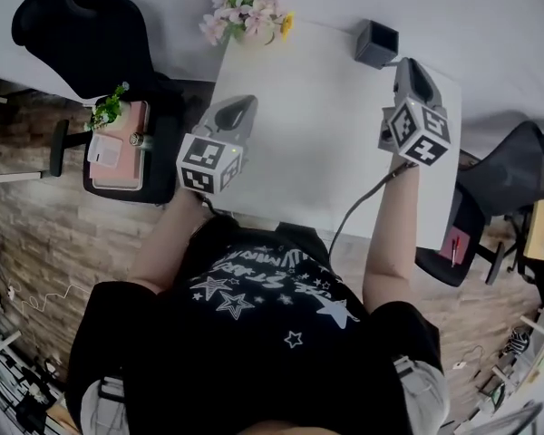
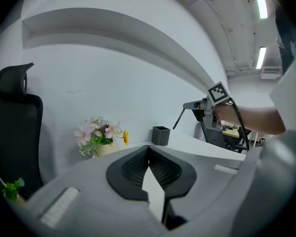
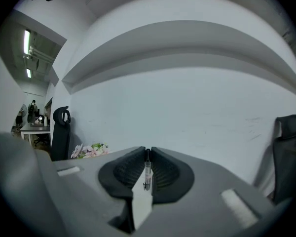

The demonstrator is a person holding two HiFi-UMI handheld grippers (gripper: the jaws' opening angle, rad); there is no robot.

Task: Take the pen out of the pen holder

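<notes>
The dark grey square pen holder (image 1: pixel 376 43) stands near the far right corner of the white table (image 1: pixel 299 125); in the left gripper view the pen holder (image 2: pixel 161 135) is beyond the jaws. My right gripper (image 1: pixel 404 63) hovers just right of the holder, above it, shut on a slim pen (image 3: pixel 147 174) that stands upright between its pads. From the left gripper view the pen (image 2: pixel 179 118) hangs slanted from the right gripper (image 2: pixel 187 105), clear of the holder. My left gripper (image 1: pixel 243 105) is over the table's left part, its jaws shut with nothing in them (image 2: pixel 148 148).
A vase of pink flowers (image 1: pixel 247 12) stands at the table's far left corner. A black office chair (image 1: pixel 82 34) is at the left, another seat with pink items and a small plant (image 1: pixel 118 148) below it. A further chair (image 1: pixel 508 179) stands at the right.
</notes>
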